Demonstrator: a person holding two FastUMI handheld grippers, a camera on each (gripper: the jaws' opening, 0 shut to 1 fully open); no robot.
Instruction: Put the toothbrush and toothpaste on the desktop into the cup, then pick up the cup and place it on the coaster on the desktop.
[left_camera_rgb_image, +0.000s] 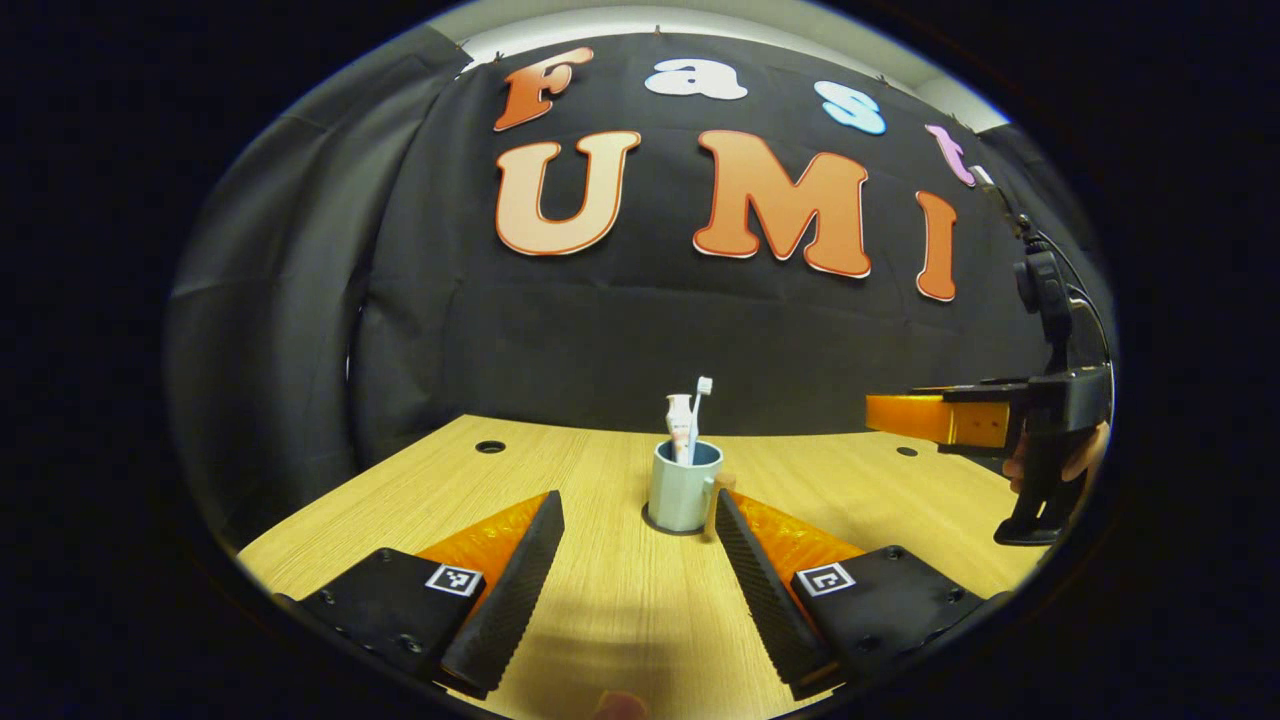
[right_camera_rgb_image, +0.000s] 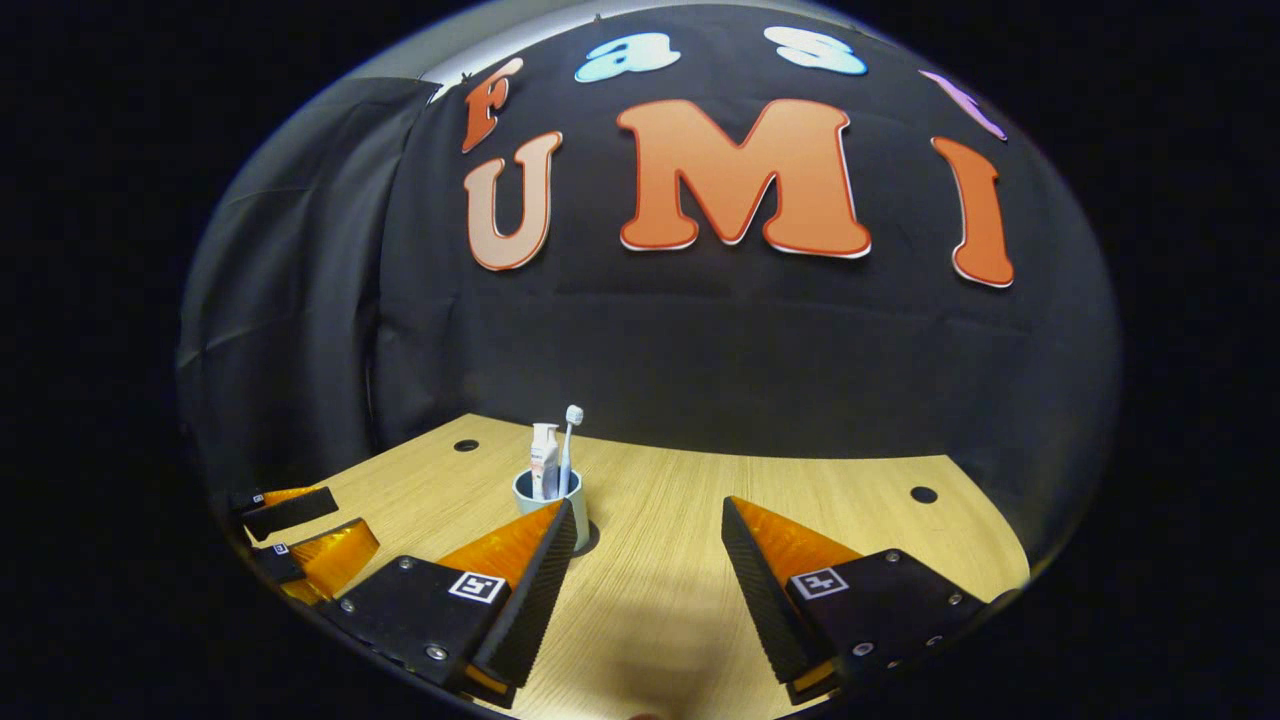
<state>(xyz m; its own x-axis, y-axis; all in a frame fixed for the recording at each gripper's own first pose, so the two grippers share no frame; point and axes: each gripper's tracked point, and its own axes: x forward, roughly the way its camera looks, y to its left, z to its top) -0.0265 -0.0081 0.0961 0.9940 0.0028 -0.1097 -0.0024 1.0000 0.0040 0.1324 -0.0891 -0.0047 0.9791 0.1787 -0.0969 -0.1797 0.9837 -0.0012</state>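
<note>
1. The cup (left_camera_rgb_image: 684, 488) is seen standing upright on a dark coaster (left_camera_rgb_image: 660, 524) near the middle of the desk (left_camera_rgb_image: 600, 580).
2. The toothbrush (left_camera_rgb_image: 699, 410) and the toothpaste (left_camera_rgb_image: 680, 420) are held upright inside the cup.
3. The left gripper (left_camera_rgb_image: 640, 520) is kept just short of the cup, its fingers spread wide and empty.
4. The right gripper (right_camera_rgb_image: 648, 525) is held off to the cup's right, its fingers also spread wide and empty.
</note>
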